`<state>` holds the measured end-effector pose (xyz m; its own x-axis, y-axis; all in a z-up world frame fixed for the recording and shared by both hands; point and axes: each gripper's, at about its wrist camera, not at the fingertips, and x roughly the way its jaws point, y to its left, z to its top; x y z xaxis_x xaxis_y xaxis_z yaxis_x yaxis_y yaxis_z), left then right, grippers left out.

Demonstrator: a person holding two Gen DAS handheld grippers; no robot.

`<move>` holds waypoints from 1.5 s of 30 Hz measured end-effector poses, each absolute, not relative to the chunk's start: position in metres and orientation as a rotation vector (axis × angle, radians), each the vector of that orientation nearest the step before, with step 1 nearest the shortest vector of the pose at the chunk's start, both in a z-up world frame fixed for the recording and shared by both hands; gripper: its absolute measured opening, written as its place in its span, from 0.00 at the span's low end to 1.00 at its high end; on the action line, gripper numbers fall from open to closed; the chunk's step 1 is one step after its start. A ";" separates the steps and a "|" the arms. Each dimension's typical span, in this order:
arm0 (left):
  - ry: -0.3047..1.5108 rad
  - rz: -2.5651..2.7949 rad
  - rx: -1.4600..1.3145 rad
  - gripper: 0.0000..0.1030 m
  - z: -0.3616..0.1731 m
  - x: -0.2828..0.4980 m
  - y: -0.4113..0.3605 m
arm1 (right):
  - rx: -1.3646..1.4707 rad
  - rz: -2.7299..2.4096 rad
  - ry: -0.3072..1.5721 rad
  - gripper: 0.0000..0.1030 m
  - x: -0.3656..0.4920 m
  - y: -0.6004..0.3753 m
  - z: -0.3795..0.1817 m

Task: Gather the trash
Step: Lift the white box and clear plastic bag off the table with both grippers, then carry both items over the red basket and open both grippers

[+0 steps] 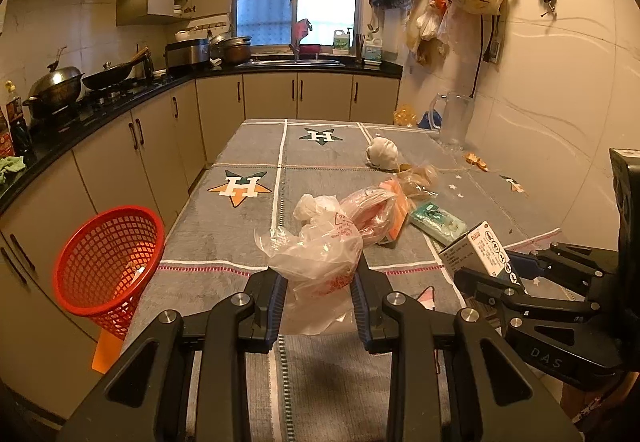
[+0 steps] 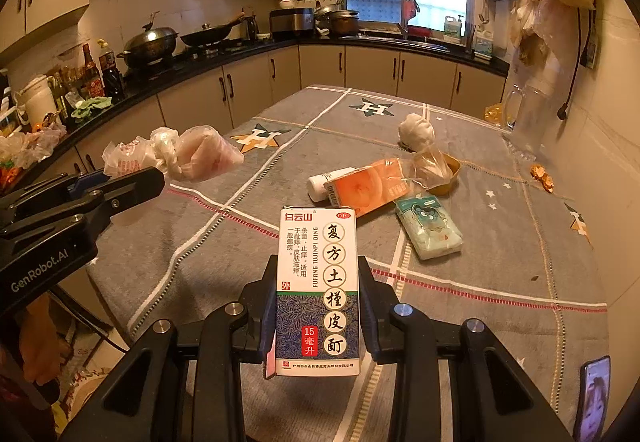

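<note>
Plastic bag (image 1: 320, 258) between left tongs (image 1: 320, 306), lifted

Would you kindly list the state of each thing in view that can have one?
Left tool: shut on crumpled plastic bag, lifted off the table.
Right tool: shut on medicine box, upright, closed.
Red mesh basket: tilted beside the table edge.
Orange box: lying flat.
Green tissue pack: lying flat.
Clear pitcher: upright, seemingly empty.
</note>
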<state>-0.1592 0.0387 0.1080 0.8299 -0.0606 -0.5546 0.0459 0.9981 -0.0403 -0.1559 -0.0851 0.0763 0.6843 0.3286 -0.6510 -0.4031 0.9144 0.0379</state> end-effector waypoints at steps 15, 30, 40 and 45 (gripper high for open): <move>0.572 -0.073 -0.008 0.28 0.117 -0.166 0.028 | -0.064 0.412 0.692 0.36 -0.159 -0.103 0.080; 0.603 -0.083 -0.051 0.28 0.104 -0.154 0.048 | -0.077 0.425 0.758 0.36 -0.135 -0.086 0.068; 0.592 -0.009 -0.098 0.28 0.103 -0.141 0.088 | -0.118 0.515 0.760 0.36 -0.109 -0.044 0.076; 0.591 0.070 -0.119 0.28 0.100 -0.130 0.121 | -0.125 0.569 0.776 0.36 -0.086 -0.013 0.075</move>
<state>-0.1304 0.1213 0.0996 0.8281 0.0316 -0.5597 -0.1001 0.9907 -0.0922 -0.0862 -0.0125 0.0749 0.5723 0.4390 -0.6927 -0.5289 0.8431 0.0973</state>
